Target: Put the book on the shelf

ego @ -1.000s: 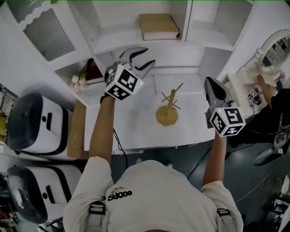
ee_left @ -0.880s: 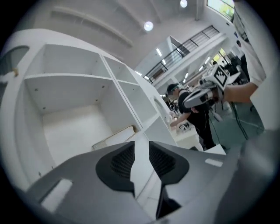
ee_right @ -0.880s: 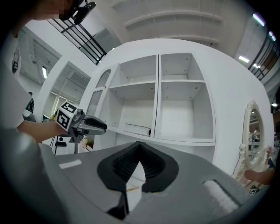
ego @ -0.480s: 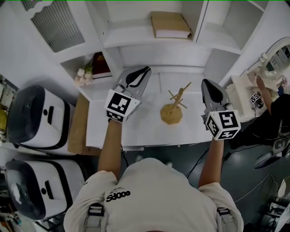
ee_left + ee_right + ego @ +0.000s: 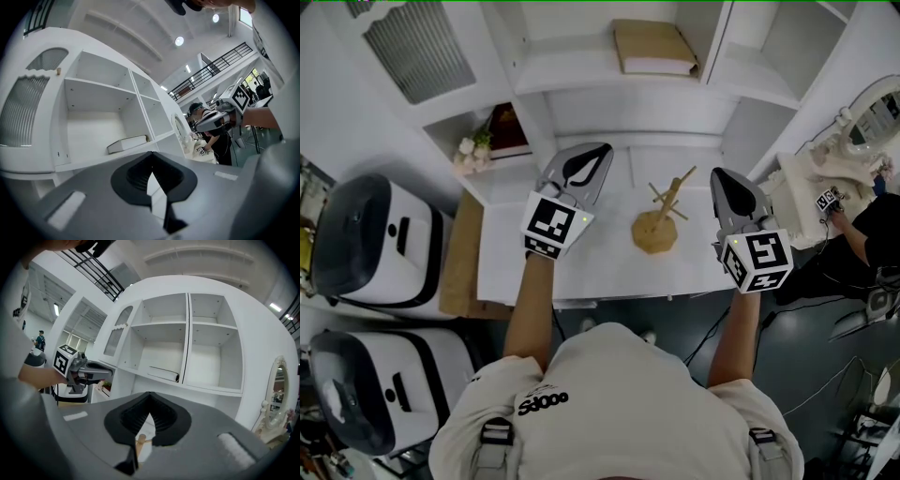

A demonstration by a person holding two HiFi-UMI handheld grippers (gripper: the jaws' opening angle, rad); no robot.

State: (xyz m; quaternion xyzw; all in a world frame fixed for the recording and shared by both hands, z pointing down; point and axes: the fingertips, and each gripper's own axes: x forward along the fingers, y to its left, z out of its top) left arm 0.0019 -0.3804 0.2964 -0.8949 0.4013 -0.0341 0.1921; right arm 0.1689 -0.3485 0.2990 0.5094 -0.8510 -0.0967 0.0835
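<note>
The book [image 5: 654,47] is seen lying flat on the shelf [image 5: 564,77], in the compartment ahead of and above both grippers and well apart from them. Its long axis is set side to side along the shelf's front edge, across the line of the jaws. Its white page edge is turned toward the grippers. The book is closed, and a plain tan cover is shown on top with a thick block of white pages under it.

From the left gripper [image 5: 598,152] it is found ahead and a little to the left. From the right gripper [image 5: 724,176] it is found ahead and slightly to the right. The left gripper's jaws are brought fully together and nothing is gripped. The right gripper's jaws are likewise closed and nothing is held.

A wooden stand [image 5: 659,225] is seen on the table [image 5: 600,267] between the two grippers and is touched by neither.
</note>
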